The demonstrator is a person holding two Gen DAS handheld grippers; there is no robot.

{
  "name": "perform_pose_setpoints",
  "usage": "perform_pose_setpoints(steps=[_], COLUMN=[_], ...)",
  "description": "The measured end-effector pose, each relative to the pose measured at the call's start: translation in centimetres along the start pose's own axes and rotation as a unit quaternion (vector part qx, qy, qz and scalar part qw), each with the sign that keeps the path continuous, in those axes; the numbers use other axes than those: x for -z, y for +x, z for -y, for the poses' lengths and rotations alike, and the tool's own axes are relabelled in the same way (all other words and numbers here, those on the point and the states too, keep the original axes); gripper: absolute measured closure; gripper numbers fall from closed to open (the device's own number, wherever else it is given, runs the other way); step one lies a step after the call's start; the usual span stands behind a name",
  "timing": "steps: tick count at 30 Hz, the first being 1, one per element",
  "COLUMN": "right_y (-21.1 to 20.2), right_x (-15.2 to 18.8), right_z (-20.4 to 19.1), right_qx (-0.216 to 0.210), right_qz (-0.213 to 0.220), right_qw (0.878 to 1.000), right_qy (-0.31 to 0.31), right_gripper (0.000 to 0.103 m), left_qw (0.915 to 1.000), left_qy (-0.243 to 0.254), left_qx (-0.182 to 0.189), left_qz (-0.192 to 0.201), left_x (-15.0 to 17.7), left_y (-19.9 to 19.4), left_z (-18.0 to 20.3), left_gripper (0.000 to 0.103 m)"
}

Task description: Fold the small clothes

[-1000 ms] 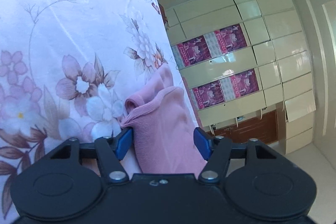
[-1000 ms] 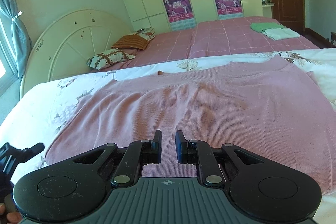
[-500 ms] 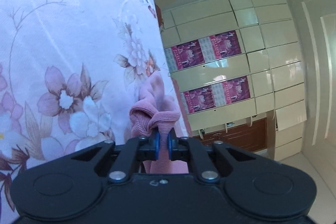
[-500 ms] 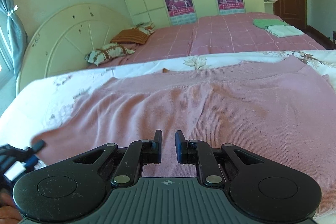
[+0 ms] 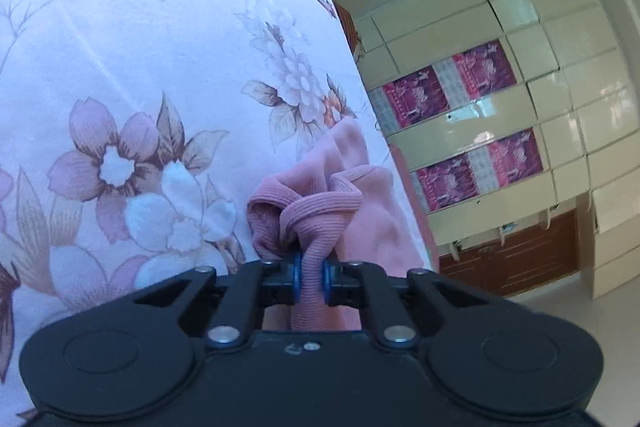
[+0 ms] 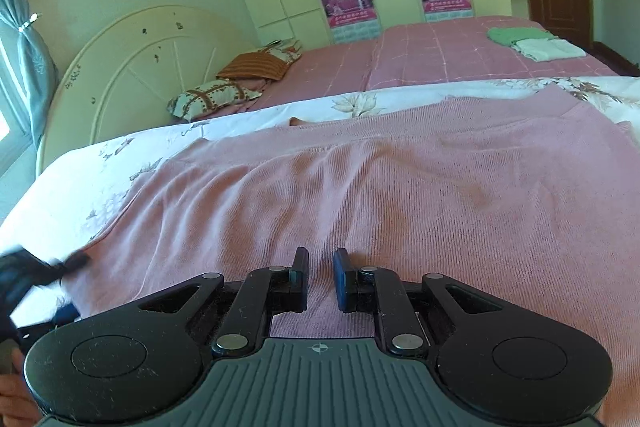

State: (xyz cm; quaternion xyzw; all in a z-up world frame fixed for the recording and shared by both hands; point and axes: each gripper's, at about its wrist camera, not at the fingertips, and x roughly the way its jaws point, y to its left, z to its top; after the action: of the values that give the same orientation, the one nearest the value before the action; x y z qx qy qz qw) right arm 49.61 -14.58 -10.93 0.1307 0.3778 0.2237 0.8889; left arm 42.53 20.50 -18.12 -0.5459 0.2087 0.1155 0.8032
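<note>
Flowery sheets cover the bed (image 6: 100, 163), and the pink top (image 6: 400, 187) lies flat on it. Left gripper (image 5: 310, 277) jaws pinch its corner. Right gripper (image 6: 320, 281) jaws sit slightly apart over the top's near edge. Folding is starting; next, carry that corner across.

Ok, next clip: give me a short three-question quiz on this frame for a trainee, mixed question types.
1. True or false: the left gripper is shut on a bunched edge of the pink knit garment.
2. Multiple choice: where is the right gripper? A) clamped on a pillow B) just above the garment, fingers slightly apart, gripping nothing C) holding the green cloth
3. Fill in: the garment lies spread on a white ____-print bedsheet.

Key: 1 true; 2 B; 3 floral.
</note>
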Motion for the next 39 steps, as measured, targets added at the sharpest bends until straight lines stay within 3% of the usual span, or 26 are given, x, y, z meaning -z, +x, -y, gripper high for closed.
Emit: perform_pose_setpoints(steps=[3, 5, 6, 9, 11, 14, 16, 19, 21, 23, 24, 25, 26, 27, 29, 30, 32, 34, 36, 39], right_y=[-0.3, 0.6, 1.0, 1.1, 0.9, -1.6, -4.4, -8.6, -11.1, -13.4, -14.3, -15.0, -15.6, -16.4, -17.5, -17.8, -18.1, -17.8, -17.1, -14.7], right_x=[-0.5, -0.2, 0.1, 0.2, 0.1, -0.6, -1.0, -1.4, -1.4, -1.5, -1.4, -1.5, -1.3, -1.1, -0.7, -0.6, -0.4, -0.3, -0.5, -0.9], right_z=[0.9, 1.1, 1.0, 1.6, 2.7, 5.9, 9.0, 14.3, 17.5, 20.0, 21.1, 21.8, 22.4, 22.8, 23.3, 23.4, 23.3, 22.5, 21.7, 20.1], right_qx=[-0.023, -0.02, -0.009, -0.018, -0.038, -0.055, -0.05, -0.049, -0.051, -0.051, -0.052, -0.05, -0.046, -0.038, -0.05, -0.054, -0.07, -0.089, -0.099, -0.078], right_qz=[0.012, -0.009, -0.008, -0.009, -0.009, 0.021, 0.054, 0.081, 0.094, 0.1, 0.098, 0.095, 0.093, 0.097, 0.105, 0.104, 0.101, 0.092, 0.079, 0.022], right_qw=[1.0, 1.0, 0.999, 0.999, 0.999, 0.996, 0.99, 0.977, 0.968, 0.962, 0.96, 0.96, 0.96, 0.961, 0.961, 0.961, 0.961, 0.963, 0.966, 0.974], right_qy=[0.005, -0.012, -0.036, -0.037, -0.01, 0.073, 0.123, 0.19, 0.227, 0.248, 0.257, 0.259, 0.259, 0.258, 0.25, 0.249, 0.246, 0.238, 0.225, 0.211], right_gripper=[0.089, 0.089, 0.098, 0.101, 0.102, 0.102, 0.102, 0.102, 0.102, 0.101, 0.1, 0.087, 0.069, 0.03, 0.027, 0.03, 0.04, 0.04, 0.04, 0.04], left_qw=[0.998, 0.9957, 0.9937, 0.9808, 0.9633, 0.9266, 0.8951, 0.8526, 0.8321, 0.8009, 0.7933, 0.7857, 0.7782, 0.774, 0.7814, 0.7932, 0.831, 0.857, 0.8725, 0.8861], left_qy=[0.059, 0.086, 0.104, 0.178, 0.245, 0.346, 0.41, 0.47, 0.487, 0.514, 0.522, 0.536, 0.547, 0.556, 0.556, 0.545, 0.506, 0.48, 0.458, 0.428], left_qx=[0.014, 0.03, 0.037, 0.08, 0.105, 0.123, 0.124, 0.128, 0.118, 0.1, 0.095, 0.107, 0.128, 0.15, 0.156, 0.155, 0.14, 0.103, 0.054, 0.007], left_qz=[0.016, 0.019, 0.02, -0.004, -0.033, -0.083, -0.125, -0.189, -0.236, -0.291, -0.298, -0.29, -0.28, -0.264, -0.236, -0.224, -0.184, -0.156, -0.162, -0.178], left_x=[0.1, 0.3, 0.4, 1.3, 3.2, 8.4, 12.9, 20.8, 25.6, 30.4, 31.8, 32.6, 32.8, 32.5, 30.1, 28.1, 23.8, 20.6, 18.4, 16.5], left_y=[-1.0, -1.6, -2.0, -2.4, -2.3, -1.4, -0.3, 2.1, 4.1, 5.5, 5.3, 4.3, 3.0, 1.6, -0.6, -0.9, -1.4, -0.7, 1.1, 2.7], left_z=[1.6, 2.9, 3.9, 8.7, 13.1, 19.4, 22.6, 24.5, 24.2, 23.5, 23.2, 23.1, 23.2, 23.1, 22.6, 22.4, 21.1, 20.0, 18.7, 16.9], left_gripper=[0.095, 0.095, 0.095, 0.095, 0.095, 0.095, 0.095, 0.095, 0.093, 0.083, 0.068, 0.049, 0.042, 0.037, 0.039, 0.039, 0.034, 0.031, 0.033, 0.036])
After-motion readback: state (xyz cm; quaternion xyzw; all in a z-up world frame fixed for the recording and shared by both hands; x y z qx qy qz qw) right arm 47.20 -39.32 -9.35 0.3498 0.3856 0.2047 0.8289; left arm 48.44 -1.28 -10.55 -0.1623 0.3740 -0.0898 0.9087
